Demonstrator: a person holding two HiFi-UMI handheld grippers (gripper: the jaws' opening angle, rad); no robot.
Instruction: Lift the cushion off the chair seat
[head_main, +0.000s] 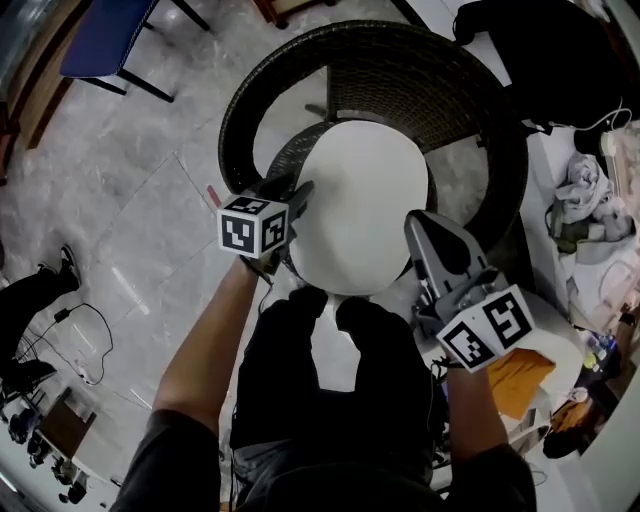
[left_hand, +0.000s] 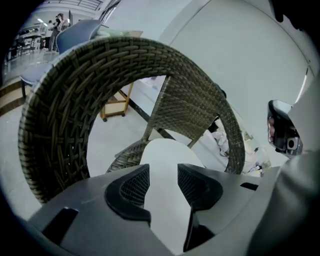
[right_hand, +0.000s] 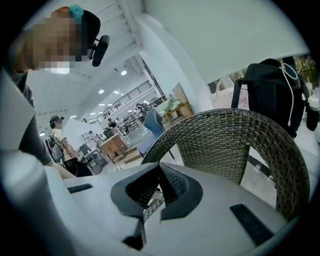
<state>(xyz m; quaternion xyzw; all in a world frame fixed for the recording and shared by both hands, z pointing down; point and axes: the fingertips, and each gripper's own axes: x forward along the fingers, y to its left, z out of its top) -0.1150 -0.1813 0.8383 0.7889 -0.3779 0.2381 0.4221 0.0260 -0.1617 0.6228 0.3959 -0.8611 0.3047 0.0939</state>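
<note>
Beneath the cushion (head_main: 365, 205), chair seat (head_main: 287, 152) mostly hidden

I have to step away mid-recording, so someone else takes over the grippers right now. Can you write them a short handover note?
Left gripper: jaws open, at the left edge of the white cushion. The cushion shows in the gap, but the pads are not pressing on it.
Right gripper: jaws together and empty, by the cushion's near right edge, pointing toward the back of the wicker chair.
The cushion lies flat on the seat.
Done: both grippers are at the cushion, nothing gripped.
Left: grip the cushion and lift it off the seat.
</note>
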